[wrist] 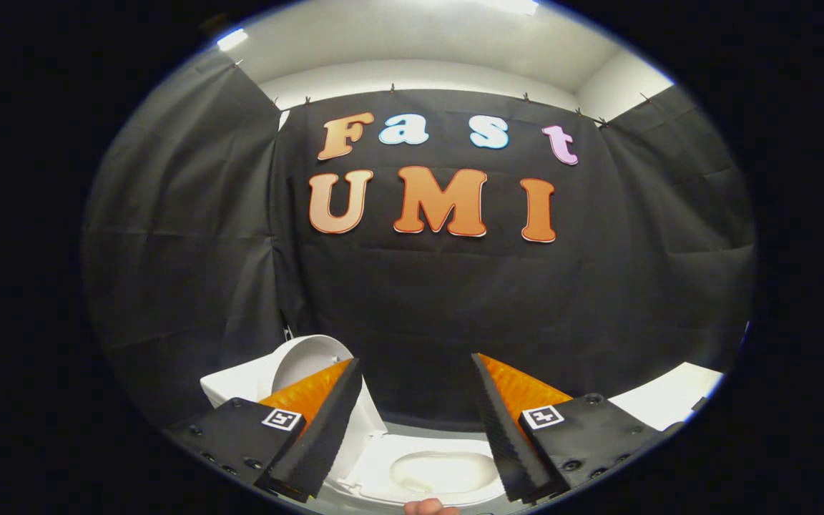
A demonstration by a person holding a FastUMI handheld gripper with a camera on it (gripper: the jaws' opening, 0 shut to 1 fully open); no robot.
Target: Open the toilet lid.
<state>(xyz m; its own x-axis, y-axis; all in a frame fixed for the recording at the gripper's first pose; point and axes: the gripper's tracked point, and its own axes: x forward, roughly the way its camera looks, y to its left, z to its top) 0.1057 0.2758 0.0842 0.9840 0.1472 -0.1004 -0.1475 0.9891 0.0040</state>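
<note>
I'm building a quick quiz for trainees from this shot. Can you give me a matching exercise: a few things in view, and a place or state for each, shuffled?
Things:
1. lid
2. bowl
3. claw
4. white surface

Places or states:
A. open, nothing between the fingers
B. raised upright, behind the left finger
C. beyond the right finger
D. low between the fingers, uncovered

Pairs: 1-B, 2-D, 3-A, 4-C

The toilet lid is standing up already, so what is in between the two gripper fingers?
In the gripper view, the open toilet bowl lies between the open hand-held gripper fingers; the raised lid stands behind one finger.
</note>
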